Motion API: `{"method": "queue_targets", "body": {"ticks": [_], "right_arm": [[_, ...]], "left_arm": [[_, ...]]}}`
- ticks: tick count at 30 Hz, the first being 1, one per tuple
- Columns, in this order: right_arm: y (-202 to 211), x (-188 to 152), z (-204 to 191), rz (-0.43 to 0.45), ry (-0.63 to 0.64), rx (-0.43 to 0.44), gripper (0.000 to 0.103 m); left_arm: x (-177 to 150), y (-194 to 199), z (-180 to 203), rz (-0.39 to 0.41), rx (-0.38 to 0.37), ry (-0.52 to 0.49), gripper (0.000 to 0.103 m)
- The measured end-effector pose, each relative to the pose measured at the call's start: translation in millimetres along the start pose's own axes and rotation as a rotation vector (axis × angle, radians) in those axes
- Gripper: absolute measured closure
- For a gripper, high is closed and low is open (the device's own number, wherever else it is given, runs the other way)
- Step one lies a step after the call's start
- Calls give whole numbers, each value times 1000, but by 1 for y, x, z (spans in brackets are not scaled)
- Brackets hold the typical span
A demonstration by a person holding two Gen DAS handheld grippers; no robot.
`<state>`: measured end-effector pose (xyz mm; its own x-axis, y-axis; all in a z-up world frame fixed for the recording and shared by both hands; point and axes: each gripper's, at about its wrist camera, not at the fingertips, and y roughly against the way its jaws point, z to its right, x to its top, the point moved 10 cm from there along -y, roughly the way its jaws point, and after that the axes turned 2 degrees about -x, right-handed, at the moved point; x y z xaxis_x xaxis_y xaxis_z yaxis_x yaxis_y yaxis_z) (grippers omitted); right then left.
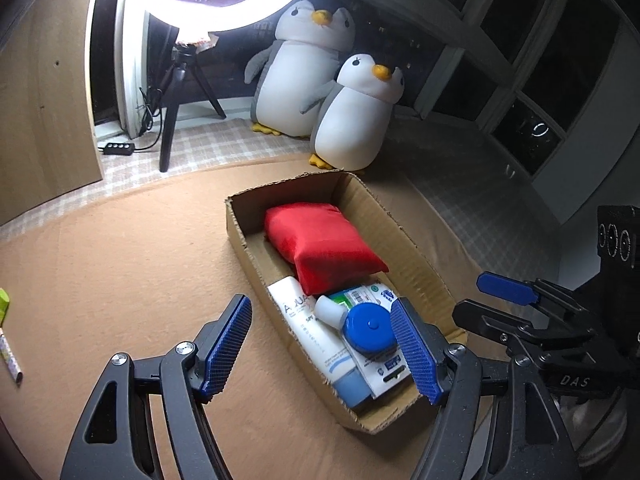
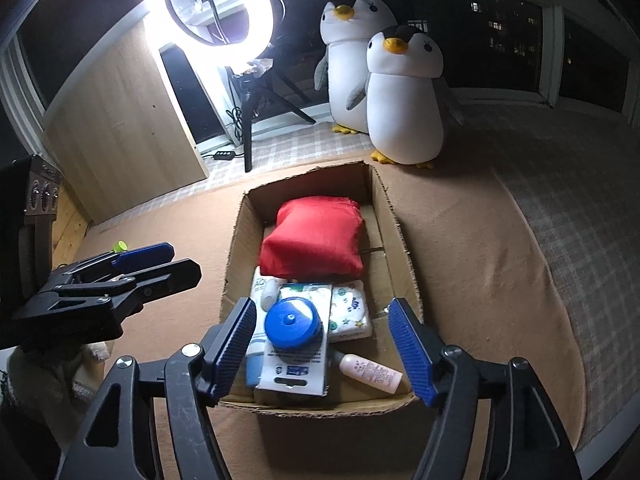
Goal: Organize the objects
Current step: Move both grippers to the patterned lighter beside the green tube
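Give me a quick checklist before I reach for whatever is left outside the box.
1. Left tongs open, empty: ok.
2. Right tongs open, empty: ok.
3. Red fabric pouch inside the brown cardboard box: ok.
4. Round blue-lidded jar resting on the packets in the box: ok.
5. Small pink bottle lying inside the box: ok.
6. Green item outside on the tan blanket: not ok.

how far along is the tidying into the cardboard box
Mostly done, it seems. The cardboard box already holds a red pouch, a blue-lidded jar, a white tube, a patterned pack and a small pink bottle. Nothing is in hand: the left gripper and the right gripper are both open and empty. Possibly left: a green item and a patterned stick outside the box.
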<state>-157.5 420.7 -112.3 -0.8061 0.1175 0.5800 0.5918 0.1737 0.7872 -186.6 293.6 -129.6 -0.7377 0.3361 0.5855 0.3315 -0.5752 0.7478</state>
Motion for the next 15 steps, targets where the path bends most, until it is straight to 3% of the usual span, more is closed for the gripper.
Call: {"method": "queue_targets", "body": {"ticks": [10, 15], "right_arm": [[2, -13, -34, -12, -1, 37, 35], [-9, -24, -62, -45, 3, 91, 34]], "left_arm": [[-29, 41, -30, 13, 37, 27, 24], [-56, 65, -72, 8, 79, 88, 24]]}}
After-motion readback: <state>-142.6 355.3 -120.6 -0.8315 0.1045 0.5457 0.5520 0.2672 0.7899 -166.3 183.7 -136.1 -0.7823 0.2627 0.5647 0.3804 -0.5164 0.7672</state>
